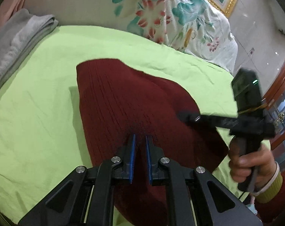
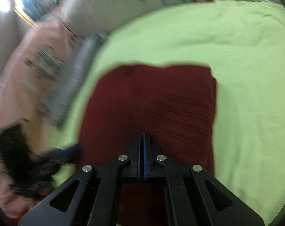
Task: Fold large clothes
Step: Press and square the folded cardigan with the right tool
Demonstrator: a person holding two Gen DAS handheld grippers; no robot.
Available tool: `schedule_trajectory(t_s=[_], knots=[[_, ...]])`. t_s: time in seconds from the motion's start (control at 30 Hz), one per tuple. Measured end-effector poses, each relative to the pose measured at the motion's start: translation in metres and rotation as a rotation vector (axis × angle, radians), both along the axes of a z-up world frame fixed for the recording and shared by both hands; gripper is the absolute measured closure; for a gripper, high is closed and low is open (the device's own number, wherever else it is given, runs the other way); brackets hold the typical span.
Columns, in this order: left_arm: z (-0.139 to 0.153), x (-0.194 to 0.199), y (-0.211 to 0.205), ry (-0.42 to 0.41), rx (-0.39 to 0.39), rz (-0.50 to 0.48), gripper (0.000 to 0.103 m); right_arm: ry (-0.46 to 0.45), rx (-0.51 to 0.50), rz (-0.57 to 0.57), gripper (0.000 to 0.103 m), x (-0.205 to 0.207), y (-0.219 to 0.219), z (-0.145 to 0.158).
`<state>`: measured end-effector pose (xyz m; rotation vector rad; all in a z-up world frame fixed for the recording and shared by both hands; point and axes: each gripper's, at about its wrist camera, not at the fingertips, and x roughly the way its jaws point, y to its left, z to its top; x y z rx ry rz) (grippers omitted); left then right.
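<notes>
Red garment (image 1: 123, 101) beneath both claws

The near end of the dark red garment (image 1: 134, 101) runs under the left hand-held gripper (image 1: 140, 141) and off the bottom edge in the left wrist view, so its full outline cannot be told. In the right wrist view the whole left side is smeared by motion: the grey folded cloth (image 2: 76, 75), the pink fabric (image 2: 29, 86) and the dark shape of the other hand-held gripper at lower left are blurred beyond detail. The floral quilt (image 1: 161, 15) is cut off by the top edge.
</notes>
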<state>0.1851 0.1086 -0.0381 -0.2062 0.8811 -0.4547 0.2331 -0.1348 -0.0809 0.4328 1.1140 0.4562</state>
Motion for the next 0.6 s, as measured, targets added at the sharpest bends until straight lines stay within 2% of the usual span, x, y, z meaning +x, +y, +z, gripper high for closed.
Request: schedule_trajectory(t_s=[0.1,0.33,0.6], knots=[[-0.001,0.0,-0.004,0.01,0.004,0.022,0.093,0.012,0.057,-0.043,0.103,0.001,-0.011,-0.01],[0.002,-0.002,-0.015,0.026,0.074,0.077,0.093,0.008,0.067,-0.049,0.103,-0.001,-0.014,-0.006],[0.017,-0.014,-0.029,0.004,0.215,0.14,0.093,-0.041,0.022,-0.054,0.101,-0.022,-0.024,0.019]])
